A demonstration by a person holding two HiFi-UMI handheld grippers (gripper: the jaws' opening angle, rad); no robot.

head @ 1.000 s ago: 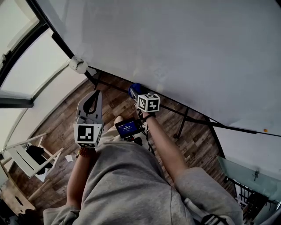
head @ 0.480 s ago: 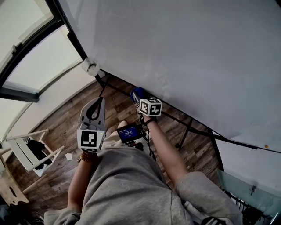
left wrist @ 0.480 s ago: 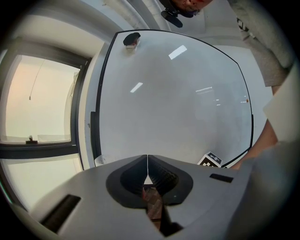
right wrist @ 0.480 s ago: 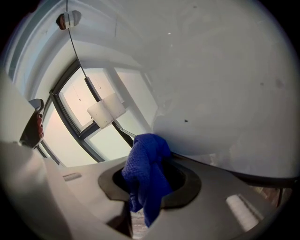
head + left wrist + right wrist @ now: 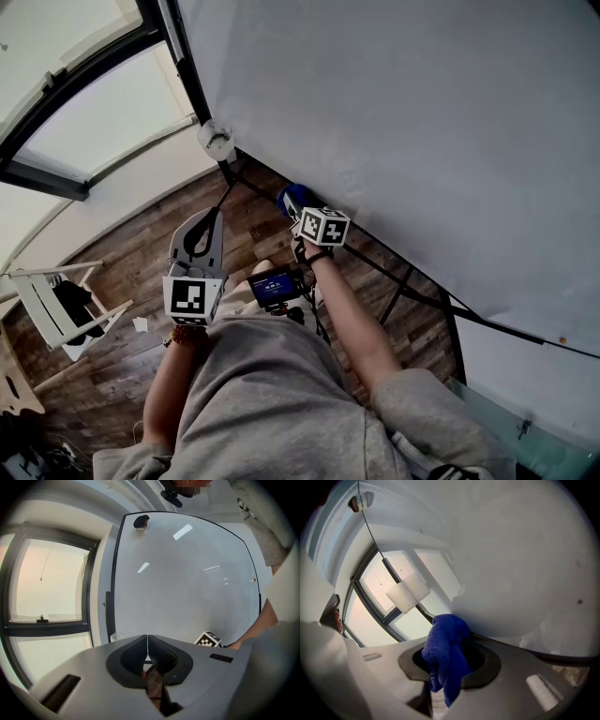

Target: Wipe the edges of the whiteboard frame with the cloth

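A large whiteboard (image 5: pixel 403 122) with a thin dark frame (image 5: pixel 255 187) fills the upper right of the head view. My right gripper (image 5: pixel 292 202) is shut on a blue cloth (image 5: pixel 292 197) (image 5: pixel 446 656), which presses against the lower frame edge (image 5: pixel 511 645) near the board's left corner. My left gripper (image 5: pixel 200 229) hangs left of it over the floor, away from the board; its jaws meet with nothing between them (image 5: pixel 147 648). The left gripper view shows the whole board (image 5: pixel 187 573) from the side.
A round white fitting (image 5: pixel 217 139) sits at the board's lower-left corner. Black stand legs (image 5: pixel 398 291) run under the board over wood flooring (image 5: pixel 122 262). A small screen device (image 5: pixel 274 284) hangs at my waist. A white chair (image 5: pixel 56 314) stands at left, windows behind.
The view has shifted, so the board corner and its round fitting moved right and down. The right gripper stays on the lower frame edge with the cloth; the left gripper barely moved.
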